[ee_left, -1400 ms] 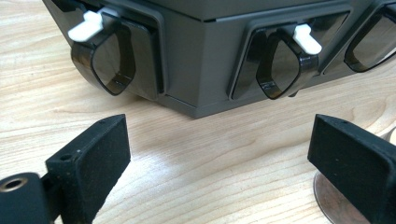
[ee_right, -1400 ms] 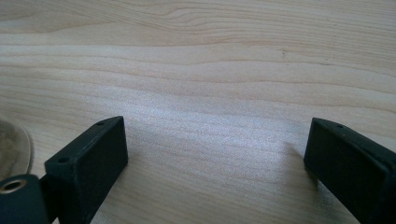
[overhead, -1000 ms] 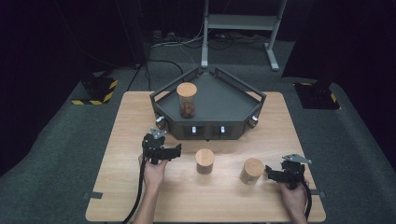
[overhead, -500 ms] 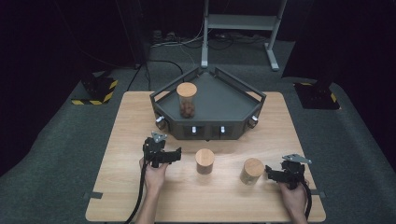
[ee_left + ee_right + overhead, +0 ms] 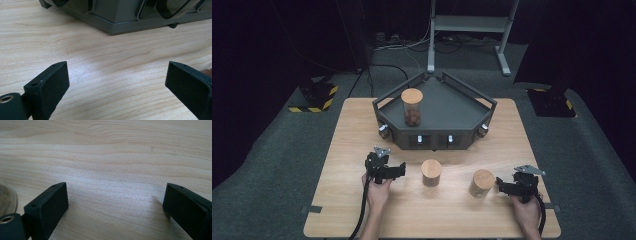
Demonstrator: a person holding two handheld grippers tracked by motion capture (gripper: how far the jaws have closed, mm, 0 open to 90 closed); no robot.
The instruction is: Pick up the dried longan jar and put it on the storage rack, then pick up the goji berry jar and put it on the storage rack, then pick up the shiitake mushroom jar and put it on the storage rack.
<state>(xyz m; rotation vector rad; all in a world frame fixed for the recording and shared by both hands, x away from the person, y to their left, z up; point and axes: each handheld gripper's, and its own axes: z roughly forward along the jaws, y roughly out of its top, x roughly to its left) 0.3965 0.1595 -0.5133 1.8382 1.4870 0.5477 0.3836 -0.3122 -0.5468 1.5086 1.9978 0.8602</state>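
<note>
Two clear jars with cork lids stand on the wooden table [image 5: 362, 130]: one in the middle [image 5: 431, 172] and one to its right [image 5: 482, 183]. A third corked jar [image 5: 412, 106], with brown pieces inside, stands on the dark grey angular tray [image 5: 452, 107] at the back. My left gripper [image 5: 401, 171] is low over the table, left of the middle jar and pointing at it. It is open [image 5: 117, 85], with bare wood between its pads. My right gripper [image 5: 500, 185] rests just right of the right jar, open [image 5: 116, 205] and holding nothing.
The tray's front wall [image 5: 140, 23] lies close ahead in the left gripper view. A jar's base [image 5: 7, 200] shows at the left edge of the right gripper view. Black-and-yellow floor weights [image 5: 314, 97] and a metal stand [image 5: 472, 30] lie beyond the table.
My left gripper has sunk toward the table and come a little nearer the front edge. The right gripper and the jars have kept still.
</note>
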